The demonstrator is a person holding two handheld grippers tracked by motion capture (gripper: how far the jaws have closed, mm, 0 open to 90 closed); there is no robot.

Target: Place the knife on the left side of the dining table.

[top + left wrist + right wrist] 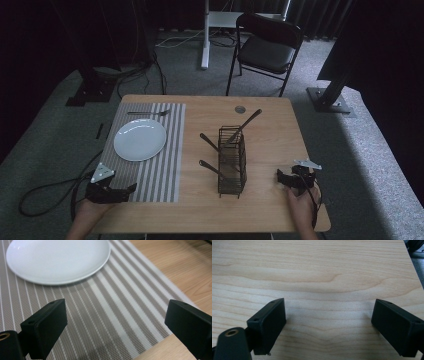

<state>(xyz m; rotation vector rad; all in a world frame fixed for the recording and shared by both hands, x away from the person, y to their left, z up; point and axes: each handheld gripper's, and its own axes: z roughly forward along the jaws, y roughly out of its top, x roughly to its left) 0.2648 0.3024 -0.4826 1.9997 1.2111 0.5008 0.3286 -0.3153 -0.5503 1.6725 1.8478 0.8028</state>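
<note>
**Meanwhile, both grippers wait empty at the table's near edge**

Meanwhile, a person's two hand-held tools rest low over a wooden table (270, 210), neither carrying anything. The left gripper (131, 188) sits at the near corner of a striped placemat (155, 170), its jaws spread wide and released; in the left gripper view they frame bare striped weave, with the white plate (57, 261) lying just beyond them. The right gripper (279, 176) hangs over bare wood at the near right, jaws likewise parted and holding nothing, as the right gripper view shows plain grain between them.

Between the two stands a black wire cutlery caddy (232, 162), upright near the table's middle, with dark-handled utensils (245, 125) leaning out of it; what kind each one is cannot be told from here. A fork (148, 113) already lies on the placemat beyond the plate.

Judging by the layout, the work in hand looks like laying a place setting, and this is a pause before the next pick. The right gripper is nearer the caddy; the next move would likely call for reaching left and forward to a protruding handle, closing on it squarely, and lifting it clear of the wire without tipping the caddy.
</note>
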